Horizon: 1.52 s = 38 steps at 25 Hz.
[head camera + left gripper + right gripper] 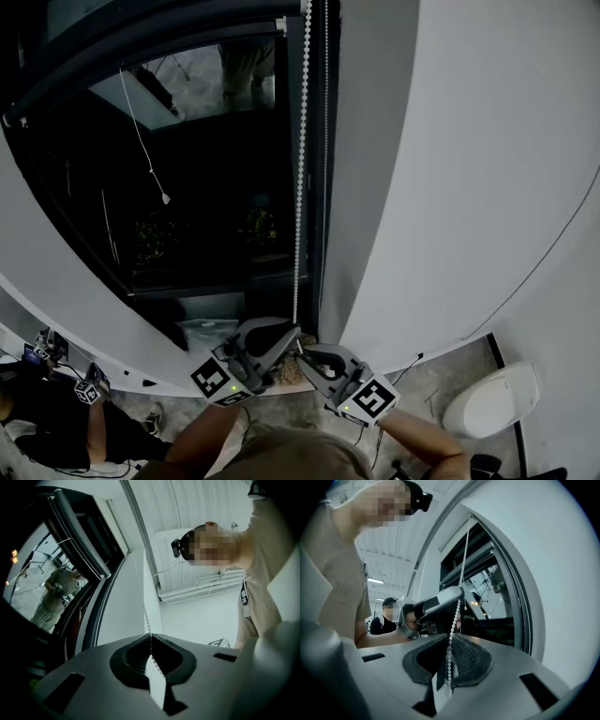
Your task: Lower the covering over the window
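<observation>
With the left gripper (150, 638), pinches the white bead chain (146, 618) between jaws drawn fully together on the beads. With the right gripper (450, 644), clamps the same strand just below, jaws equally tight on it. Holds the two grippers close together at the foot of the window (187, 187), left tips just above right tips and all but touching. Shows, in the right gripper view, the left gripper sitting directly above on the chain. Lets a short tail of beads hang loose behind each pair of jaws.

Holds the chain near vertical up the window's right edge, close beside the white wall (469, 187), with a second, thinner strand (326, 112) just to its right. Finds the covering (77, 534) only as what looks like a dark roll along the top of the window frame, in the left gripper view; cannot tell how far down it sits. Sees dark, bare glass across the head view, with reflections in it and a thin white cord (141, 131) ending in a small knob in front. Catches a second person (386, 616) in a black top behind the left gripper, in the right gripper view, and a white rounded object (492, 398) on the floor by the wall.
</observation>
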Available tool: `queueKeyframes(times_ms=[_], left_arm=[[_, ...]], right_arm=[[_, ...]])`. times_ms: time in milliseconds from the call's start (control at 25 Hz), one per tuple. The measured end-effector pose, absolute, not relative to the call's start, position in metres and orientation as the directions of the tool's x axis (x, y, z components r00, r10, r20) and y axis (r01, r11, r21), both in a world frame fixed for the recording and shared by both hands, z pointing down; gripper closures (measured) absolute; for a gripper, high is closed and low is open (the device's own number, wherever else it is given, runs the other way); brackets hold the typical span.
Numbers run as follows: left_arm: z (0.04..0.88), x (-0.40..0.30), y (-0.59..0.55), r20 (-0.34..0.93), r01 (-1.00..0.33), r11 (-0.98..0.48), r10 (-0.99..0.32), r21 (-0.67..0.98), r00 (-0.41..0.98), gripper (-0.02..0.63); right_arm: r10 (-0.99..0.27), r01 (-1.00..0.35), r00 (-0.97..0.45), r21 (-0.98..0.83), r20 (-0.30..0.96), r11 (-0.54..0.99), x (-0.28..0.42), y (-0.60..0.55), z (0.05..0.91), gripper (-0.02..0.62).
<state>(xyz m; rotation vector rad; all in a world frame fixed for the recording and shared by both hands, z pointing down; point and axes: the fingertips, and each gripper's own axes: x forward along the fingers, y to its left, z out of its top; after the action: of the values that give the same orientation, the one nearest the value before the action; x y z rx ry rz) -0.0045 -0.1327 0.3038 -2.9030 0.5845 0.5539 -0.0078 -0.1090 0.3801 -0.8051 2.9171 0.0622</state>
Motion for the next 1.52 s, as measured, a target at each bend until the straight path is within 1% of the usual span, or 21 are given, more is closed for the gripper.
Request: queueKeyframes(times_ms=[80,120,200,440,480,520,600,640,720,760,800,880,920,960,1040,1200,1280,1400,1440,1480,1520], left_arm=[[0.309,-0.008,-0.136,-0.371,-0.403,-0.914,-0.36,-0.044,0.856,0.584],[0.314,-0.009,-0.137,-0.362,-0.406,-0.913,-0.365,-0.04,0.858,0.584],[0.331,-0.007,-0.139,-0.329,-0.4,-0.916,-0.37,-0.025,0.869,0.584],[0.399,0.014,-0.122,-0.211,-0.331,-0.941,-0.337,0.065,0.917,0.584],[0.408,0.015,-0.119,-0.2,-0.322,-0.944,-0.331,0.078,0.922,0.584],[0.415,0.015,-0.117,-0.191,-0.316,-0.945,-0.327,0.09,0.925,0.584],[0.427,0.011,-0.115,-0.172,-0.309,-0.945,-0.323,0.107,0.931,0.584],[0.43,0.007,-0.116,-0.171,-0.304,-0.945,-0.321,0.12,0.932,0.584],[0.426,-0.006,-0.12,-0.217,-0.286,-0.942,-0.321,0.177,0.922,0.583],[0.419,-0.013,-0.124,-0.239,-0.284,-0.938,-0.328,0.201,0.914,0.52],[0.414,-0.017,-0.127,-0.229,-0.295,-0.935,-0.337,0.198,0.913,0.471],[0.409,-0.014,-0.13,-0.137,-0.338,-0.933,-0.353,0.121,0.926,0.456],[0.403,-0.011,-0.13,-0.119,-0.337,-0.937,-0.347,0.096,0.93,0.437],[0.394,-0.008,-0.129,-0.131,-0.316,-0.944,-0.326,0.095,0.936,0.428],[0.375,-0.005,-0.128,-0.171,-0.276,-0.957,-0.287,0.085,0.943,0.43],[0.344,-0.013,-0.132,-0.252,-0.276,-0.959,-0.281,0.054,0.926,0.428],[0.329,-0.009,-0.131,-0.272,-0.277,-0.96,-0.275,0.032,0.922,0.422],[0.325,0.001,-0.132,-0.255,-0.291,-0.956,-0.29,0.035,0.922,0.434],[0.33,0.003,-0.134,-0.235,-0.304,-0.952,-0.306,0.045,0.923,0.53],[0.336,0.004,-0.135,-0.217,-0.314,-0.948,-0.318,0.054,0.923,0.578],[0.341,0.003,-0.136,-0.207,-0.32,-0.946,-0.325,0.06,0.923,0.578]], right_arm=[[-0.526,-0.539,-0.827,0.013,-0.2,0.842,0.006,-0.105,0.362,0.538],[-0.54,-0.557,-0.809,0.01,-0.234,0.831,0.013,-0.106,0.351,0.529],[-0.562,-0.586,-0.786,0.019,-0.259,0.81,0.022,-0.116,0.333,0.523],[-0.572,-0.594,-0.79,0.044,-0.222,0.803,0.008,-0.145,0.308,0.523],[-0.574,-0.591,-0.794,0.038,-0.199,0.806,0.005,-0.147,0.312,0.53],[-0.572,-0.584,-0.801,0.024,-0.177,0.811,0.001,-0.148,0.317,0.562],[-0.568,-0.575,-0.808,0.003,-0.156,0.818,-0.003,-0.148,0.329,0.575],[-0.571,-0.58,-0.806,0.01,-0.156,0.815,-0.004,-0.147,0.335,0.578],[-0.578,-0.585,-0.804,0.011,-0.138,0.811,-0.006,-0.147,0.353,0.578],[-0.576,-0.578,-0.809,-0.016,-0.116,0.816,-0.008,-0.146,0.367,0.58],[-0.574,-0.572,-0.813,-0.053,-0.096,0.819,-0.009,-0.145,0.381,0.58],[-0.581,-0.572,-0.81,-0.114,-0.078,0.812,-0.004,-0.146,0.4,0.58],[-0.586,-0.576,-0.807,-0.121,-0.075,0.809,0.0,-0.148,0.402,0.58],[-0.588,-0.578,-0.806,-0.115,-0.072,0.808,0.002,-0.149,0.402,0.58],[-0.586,-0.578,-0.807,-0.105,-0.076,0.809,0.003,-0.149,0.399,0.58],[-0.576,-0.569,-0.813,-0.096,-0.085,0.817,-0.001,-0.138,0.403,0.58],[-0.552,-0.546,-0.833,-0.094,-0.043,0.832,-0.011,-0.131,0.417,0.58],[-0.501,-0.503,-0.864,-0.128,0.045,0.855,-0.028,-0.118,0.451,0.58],[-0.49,-0.494,-0.869,-0.139,0.065,0.858,-0.031,-0.115,0.46,0.58],[-0.483,-0.49,-0.872,-0.145,0.082,0.86,-0.033,-0.112,0.467,0.58],[-0.481,-0.49,-0.872,-0.142,0.095,0.86,-0.033,-0.11,0.471,0.58]])
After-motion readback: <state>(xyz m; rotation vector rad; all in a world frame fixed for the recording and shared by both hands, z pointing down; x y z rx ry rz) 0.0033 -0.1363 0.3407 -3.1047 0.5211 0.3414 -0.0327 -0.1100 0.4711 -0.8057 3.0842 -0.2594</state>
